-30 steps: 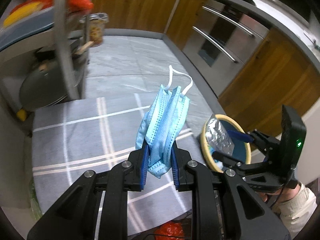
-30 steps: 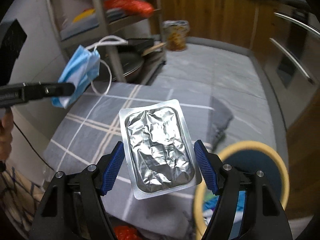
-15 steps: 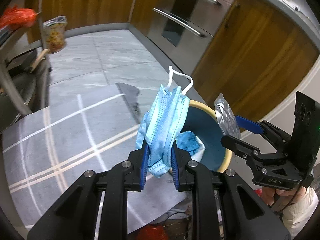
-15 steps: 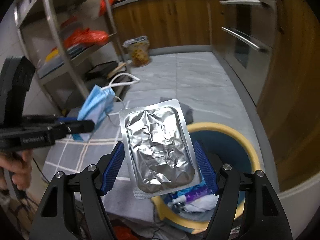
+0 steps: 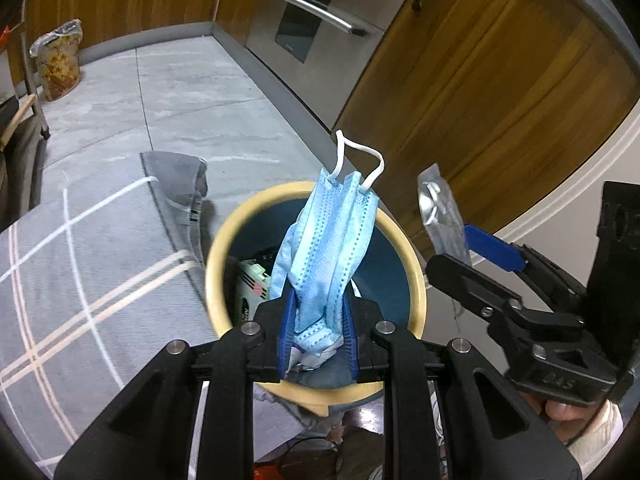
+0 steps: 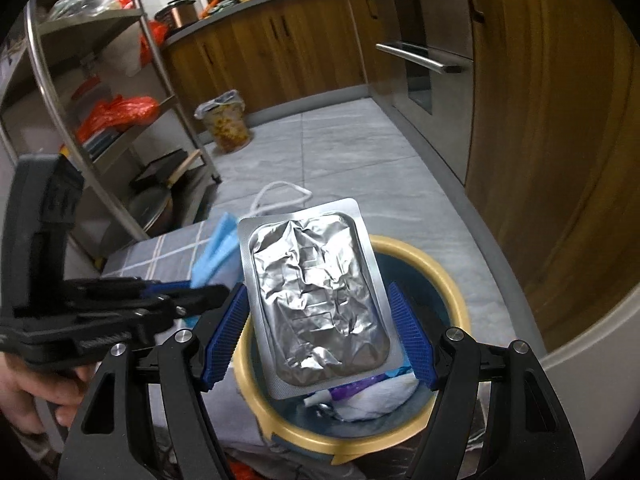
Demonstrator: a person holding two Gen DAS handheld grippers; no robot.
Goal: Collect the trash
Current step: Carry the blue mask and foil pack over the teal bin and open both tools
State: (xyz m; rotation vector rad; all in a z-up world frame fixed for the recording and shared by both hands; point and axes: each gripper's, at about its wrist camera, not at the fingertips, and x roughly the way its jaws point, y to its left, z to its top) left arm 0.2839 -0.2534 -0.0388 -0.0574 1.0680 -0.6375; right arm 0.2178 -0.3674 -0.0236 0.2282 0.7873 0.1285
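Observation:
My left gripper (image 5: 316, 334) is shut on a crumpled blue face mask (image 5: 326, 252) whose white ear loops stick up; it hangs over the open mouth of a round bin (image 5: 216, 276) with a cream rim and dark blue inside. My right gripper (image 6: 318, 338) is shut on a silver foil blister pack (image 6: 316, 300), held flat by its edges above the same bin (image 6: 452, 288). Each gripper shows in the other's view: the right gripper (image 5: 476, 254) at the bin's right, the left gripper (image 6: 180, 292) at its left. Paper and wrappers lie inside the bin.
A grey checked cloth (image 5: 80, 264) covers the surface left of the bin. Behind are a grey tiled floor (image 6: 340, 144), wooden cabinets (image 5: 500, 80), a steel oven (image 5: 316, 12), a metal shelf rack (image 6: 80, 92) and a small lined waste basket (image 6: 226, 124).
Both grippers have swung right from over the checked cloth to above the bin, still holding the mask and the blister pack. The bin now fills the middle of both views.

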